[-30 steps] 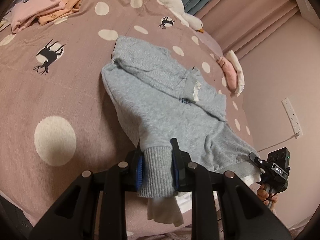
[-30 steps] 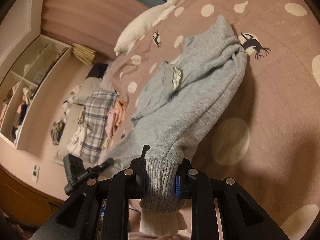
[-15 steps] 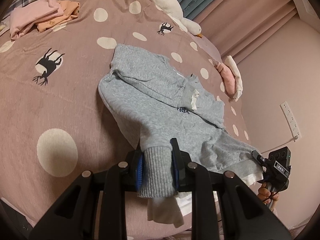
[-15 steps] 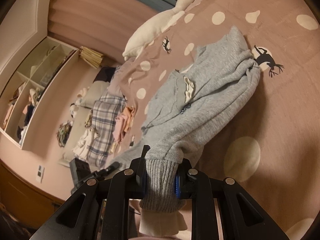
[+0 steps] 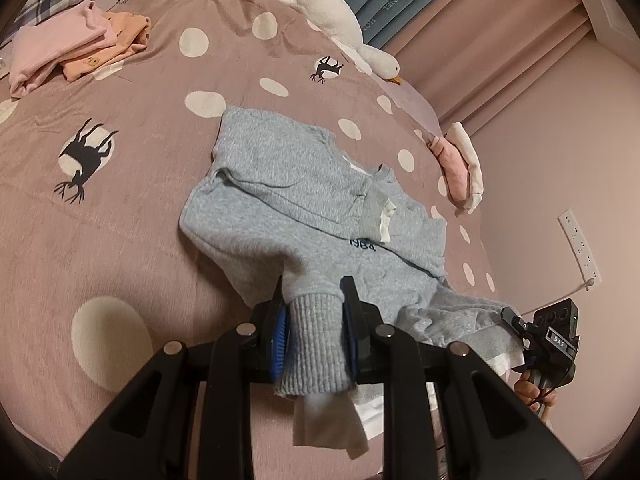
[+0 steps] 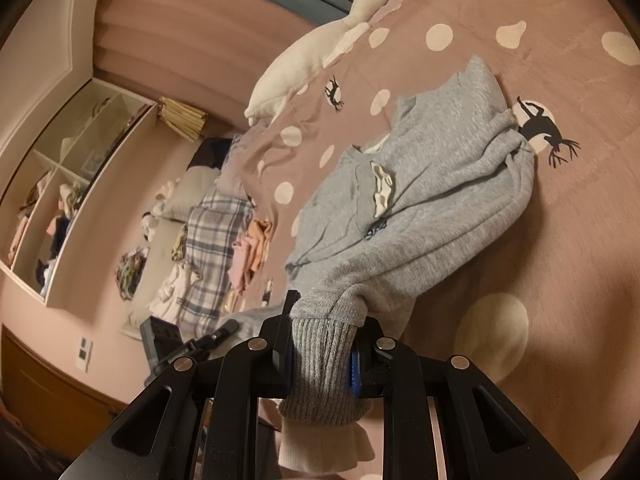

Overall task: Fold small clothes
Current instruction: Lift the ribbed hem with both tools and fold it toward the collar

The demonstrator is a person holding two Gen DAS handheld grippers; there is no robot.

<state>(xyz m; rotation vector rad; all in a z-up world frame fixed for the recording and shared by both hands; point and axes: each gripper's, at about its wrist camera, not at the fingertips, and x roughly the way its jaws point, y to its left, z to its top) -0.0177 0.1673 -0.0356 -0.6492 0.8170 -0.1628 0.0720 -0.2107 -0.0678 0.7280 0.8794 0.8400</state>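
A small grey sweatshirt [image 5: 304, 200] with white trim and dark "1984" print lies on the mauve dotted bedspread [image 5: 120, 220]; it also shows in the right wrist view [image 6: 432, 200]. One sleeve is folded across its chest. My left gripper [image 5: 314, 312] is shut on a ribbed grey cuff [image 5: 314, 344] with a white inner cuff hanging below. My right gripper [image 6: 324, 340] is shut on the ribbed hem edge [image 6: 324, 372]. The right gripper also shows in the left wrist view [image 5: 548, 336] at the hem's far corner.
A white goose plush [image 5: 320, 4] lies at the bed's far side. Folded pink and orange clothes [image 5: 72, 48] sit far left. A pink-and-white rolled item [image 5: 460, 164] lies near the bed's right edge. A wall shelf [image 6: 60, 184] and a plaid blanket [image 6: 212, 240] stand beyond.
Both grippers have drawn back slightly with the cloth held; the sweatshirt is stretched flatter and the "1984" print is now uncovered.
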